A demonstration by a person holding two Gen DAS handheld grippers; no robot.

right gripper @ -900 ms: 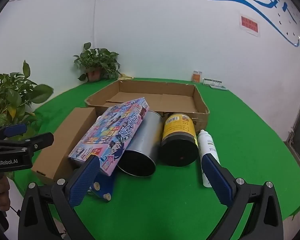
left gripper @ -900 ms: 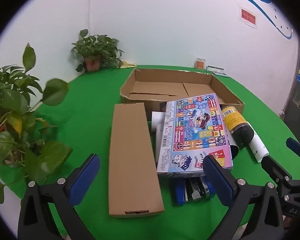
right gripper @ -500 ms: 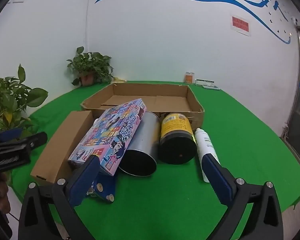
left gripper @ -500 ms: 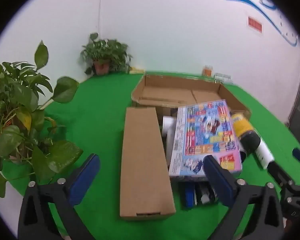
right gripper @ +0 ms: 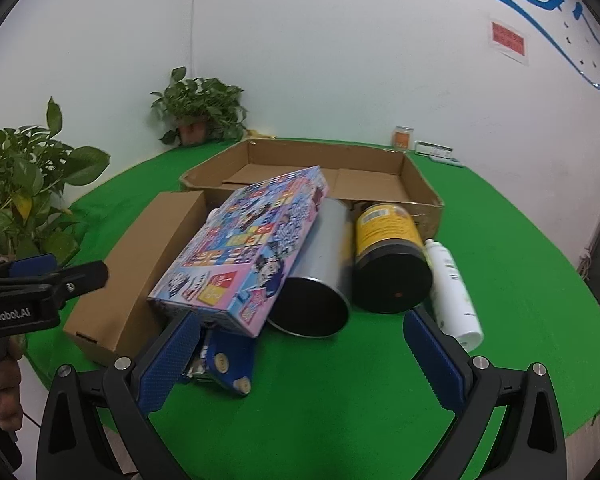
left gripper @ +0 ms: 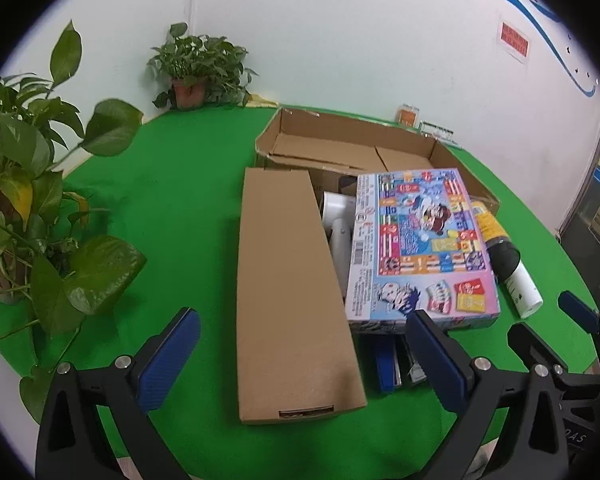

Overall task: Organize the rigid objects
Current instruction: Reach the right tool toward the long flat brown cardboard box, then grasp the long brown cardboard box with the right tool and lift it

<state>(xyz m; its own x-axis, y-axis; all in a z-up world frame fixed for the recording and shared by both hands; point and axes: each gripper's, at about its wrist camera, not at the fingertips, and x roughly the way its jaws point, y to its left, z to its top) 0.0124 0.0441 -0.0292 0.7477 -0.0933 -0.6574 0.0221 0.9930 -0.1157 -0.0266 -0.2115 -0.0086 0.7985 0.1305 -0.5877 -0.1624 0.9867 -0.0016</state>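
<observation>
A long brown carton (left gripper: 292, 288) (right gripper: 140, 276) lies on the green table. Beside it a colourful game box (left gripper: 420, 244) (right gripper: 244, 252) leans on a silver tin (right gripper: 316, 272). A yellow-labelled black jar (right gripper: 392, 256) (left gripper: 496, 240) and a white bottle (right gripper: 452, 284) (left gripper: 522, 288) lie to the right. A blue tool (right gripper: 224, 360) (left gripper: 384, 364) lies under the game box. A white object (left gripper: 340, 224) shows between carton and game box. My left gripper (left gripper: 300, 364) is open, above the carton's near end. My right gripper (right gripper: 300, 360) is open, in front of the tin.
An open shallow cardboard tray (left gripper: 340, 148) (right gripper: 332, 168) stands behind the objects. A leafy plant (left gripper: 32, 208) (right gripper: 24, 188) is at the near left, a potted plant (left gripper: 196, 68) (right gripper: 200, 108) by the wall. The table edge curves close at the front and right.
Both grippers have shifted slightly, and the objects appear nearer. The left view has swung left, so the carton sits more central. Nothing was taken hold of.
</observation>
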